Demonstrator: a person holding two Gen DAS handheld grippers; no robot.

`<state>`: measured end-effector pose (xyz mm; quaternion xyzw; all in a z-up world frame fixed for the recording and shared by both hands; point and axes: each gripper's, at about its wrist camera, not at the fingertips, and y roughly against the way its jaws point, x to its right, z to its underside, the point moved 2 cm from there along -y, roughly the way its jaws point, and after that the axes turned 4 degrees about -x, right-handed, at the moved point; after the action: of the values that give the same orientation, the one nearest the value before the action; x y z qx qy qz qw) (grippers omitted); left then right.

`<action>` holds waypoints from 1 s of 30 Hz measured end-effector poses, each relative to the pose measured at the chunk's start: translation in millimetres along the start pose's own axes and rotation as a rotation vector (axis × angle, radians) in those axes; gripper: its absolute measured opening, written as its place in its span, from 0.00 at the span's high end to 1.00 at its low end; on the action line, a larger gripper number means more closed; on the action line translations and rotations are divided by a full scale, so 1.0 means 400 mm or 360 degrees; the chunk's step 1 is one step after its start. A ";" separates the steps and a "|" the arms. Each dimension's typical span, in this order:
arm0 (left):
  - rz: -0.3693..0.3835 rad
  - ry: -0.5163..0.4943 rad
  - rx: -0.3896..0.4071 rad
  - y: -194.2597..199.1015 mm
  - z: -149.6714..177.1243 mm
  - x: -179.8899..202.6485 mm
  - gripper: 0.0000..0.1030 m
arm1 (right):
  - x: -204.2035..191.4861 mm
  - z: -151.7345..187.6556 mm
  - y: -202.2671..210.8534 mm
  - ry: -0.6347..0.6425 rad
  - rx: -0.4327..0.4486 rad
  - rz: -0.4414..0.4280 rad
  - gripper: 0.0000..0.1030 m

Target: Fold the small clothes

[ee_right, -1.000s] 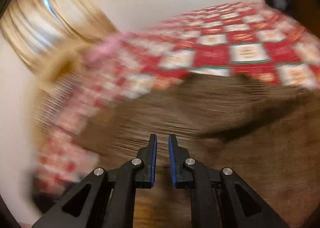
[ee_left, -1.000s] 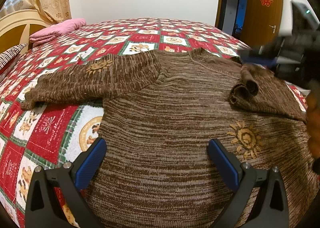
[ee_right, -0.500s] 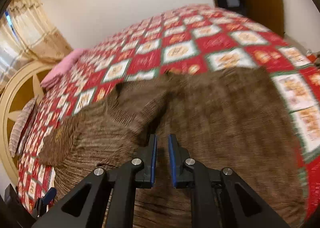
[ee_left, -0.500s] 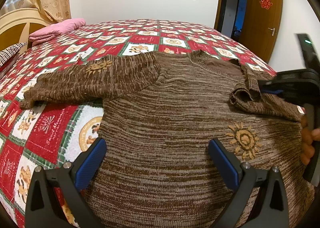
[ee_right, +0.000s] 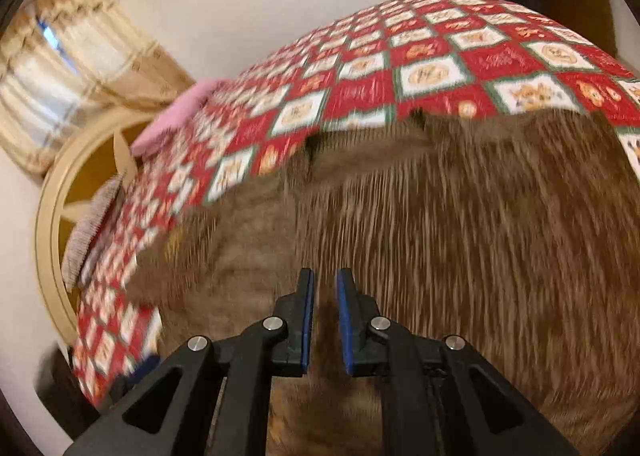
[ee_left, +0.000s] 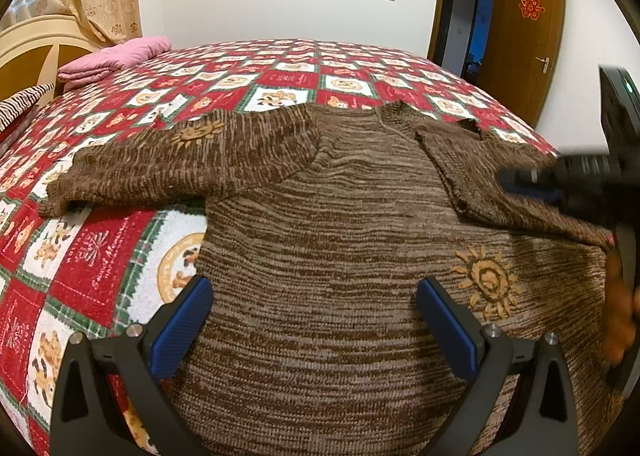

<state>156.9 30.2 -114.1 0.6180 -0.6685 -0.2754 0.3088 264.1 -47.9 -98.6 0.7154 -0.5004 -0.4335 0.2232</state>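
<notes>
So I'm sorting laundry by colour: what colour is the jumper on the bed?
Streaky brown and tan jumper with orange sun motifs; clearest in the left wrist view.

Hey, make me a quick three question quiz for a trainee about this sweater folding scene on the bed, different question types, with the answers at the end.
1. True or false: the left gripper is shut on the brown sweater.
2. Multiple choice: which sleeve is already folded in over the sweater's body? A) the sleeve on the left of the left wrist view B) the sleeve on the right of that view C) neither
3. Fill in: the folded pink cloth lies near the bed's ____.

Key:
1. False; its jaws stand wide open above the sweater.
2. B; the other sleeve still lies spread out on the quilt.
3. Headboard.
</notes>
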 end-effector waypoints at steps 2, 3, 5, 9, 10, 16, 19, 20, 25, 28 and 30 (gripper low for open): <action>0.0000 0.0000 0.0000 0.000 0.000 0.000 0.00 | -0.011 0.041 -0.015 0.0044 -0.0066 -0.0011 0.88; 0.0001 0.0000 0.0000 0.000 0.000 0.000 0.00 | -0.017 0.058 -0.019 0.0070 -0.0066 0.0004 0.88; -0.0001 -0.0001 -0.0001 -0.001 -0.001 0.001 0.00 | -0.029 0.080 -0.015 0.0110 -0.0011 0.0051 0.88; 0.0001 0.0000 0.0000 0.000 0.001 -0.001 0.00 | -0.051 0.101 -0.003 0.0181 -0.0024 0.0129 0.88; 0.0000 0.0000 0.0000 0.000 0.001 -0.001 0.00 | -0.054 0.103 0.001 0.0192 -0.0028 0.0147 0.88; -0.0053 -0.0049 -0.0063 -0.006 0.006 0.005 0.00 | -0.062 0.124 -0.002 0.0206 0.0046 0.0214 0.87; -0.0030 -0.0086 -0.0107 0.001 0.016 0.002 0.00 | -0.073 0.128 0.001 0.0226 0.0057 0.0227 0.76; -0.0011 -0.0104 -0.0119 0.009 0.022 -0.002 0.00 | -0.077 0.130 0.005 0.0239 0.0062 0.0208 0.71; 0.0067 0.0237 -0.0051 0.086 0.024 -0.131 0.00 | -0.111 0.144 0.002 0.0346 0.0067 0.0232 0.50; 0.0094 0.0602 0.0050 0.114 -0.019 -0.283 0.00 | -0.124 0.147 -0.009 0.0394 0.0053 0.0276 0.46; 0.0125 0.0724 0.0074 0.108 -0.044 -0.350 0.06 | -0.125 0.149 -0.010 0.0407 0.0052 0.0281 0.45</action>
<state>148.3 173.5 -80.1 0.6446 -0.6113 -0.1013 0.4477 209.6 5.9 -113.2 0.7216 -0.5357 -0.3093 0.3108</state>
